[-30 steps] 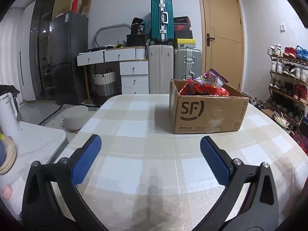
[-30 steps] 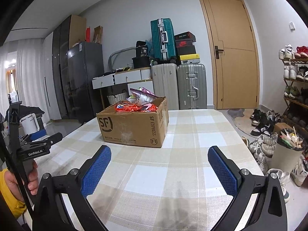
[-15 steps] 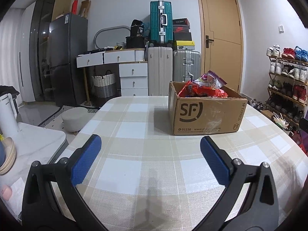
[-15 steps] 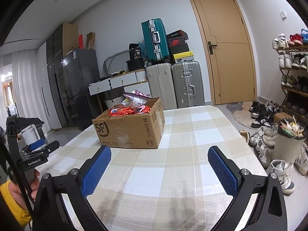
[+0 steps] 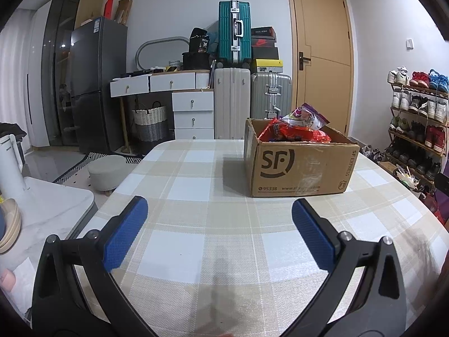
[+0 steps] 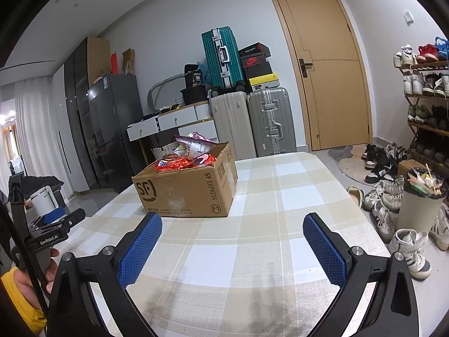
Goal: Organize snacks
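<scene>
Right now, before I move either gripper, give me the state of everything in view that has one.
left gripper: open, empty, above the table
right gripper: open, empty
SF cardboard box: top open, upright on the checked tablecloth
snack packets: heaped in the box, some poking above its rim
door: shut
top desk drawer: pulled partly out
bin: full

A box (image 5: 297,165) full of snack packets (image 5: 294,129) sits on a table (image 5: 196,224).
The box stands toward the table's far edge, right of centre. Behind the table, suitcases (image 5: 252,98) line the wall beside a door (image 5: 322,56); shoe shelves (image 5: 415,118) stand past its right edge.
</scene>
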`<state>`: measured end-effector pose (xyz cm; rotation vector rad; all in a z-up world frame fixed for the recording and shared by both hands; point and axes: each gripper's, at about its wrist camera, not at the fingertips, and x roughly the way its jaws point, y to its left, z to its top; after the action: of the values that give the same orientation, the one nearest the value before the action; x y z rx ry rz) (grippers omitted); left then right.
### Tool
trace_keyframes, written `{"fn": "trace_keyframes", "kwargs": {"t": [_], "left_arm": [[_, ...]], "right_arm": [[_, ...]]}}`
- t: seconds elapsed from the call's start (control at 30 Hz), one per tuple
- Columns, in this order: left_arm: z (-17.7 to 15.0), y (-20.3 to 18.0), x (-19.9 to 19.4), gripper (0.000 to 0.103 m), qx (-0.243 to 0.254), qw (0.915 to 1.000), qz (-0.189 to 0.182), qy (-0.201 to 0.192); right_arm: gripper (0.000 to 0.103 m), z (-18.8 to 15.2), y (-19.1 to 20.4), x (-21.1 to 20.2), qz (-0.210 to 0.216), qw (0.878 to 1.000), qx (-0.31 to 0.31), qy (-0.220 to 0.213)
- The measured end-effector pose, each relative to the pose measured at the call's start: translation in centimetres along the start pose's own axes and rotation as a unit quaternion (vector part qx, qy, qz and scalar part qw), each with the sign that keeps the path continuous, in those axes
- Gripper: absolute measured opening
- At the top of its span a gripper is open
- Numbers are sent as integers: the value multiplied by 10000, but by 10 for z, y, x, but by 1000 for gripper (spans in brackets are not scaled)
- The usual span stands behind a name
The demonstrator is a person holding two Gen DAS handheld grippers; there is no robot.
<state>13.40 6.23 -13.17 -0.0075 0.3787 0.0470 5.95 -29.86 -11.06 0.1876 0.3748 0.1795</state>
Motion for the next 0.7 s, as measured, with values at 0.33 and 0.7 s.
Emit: {"fn": "trace_keyframes", "kwargs": {"t": [0.33,0.7], "left_arm": [[-2,1,2,103,-83,10000,29,8],[-3,0,2,103,-87,10000,-12,-18]], "right_arm": [[102,0,1,-1,1,10000,-4,-2],[102,-1,0,-1,3,10000,0,-4]]}}
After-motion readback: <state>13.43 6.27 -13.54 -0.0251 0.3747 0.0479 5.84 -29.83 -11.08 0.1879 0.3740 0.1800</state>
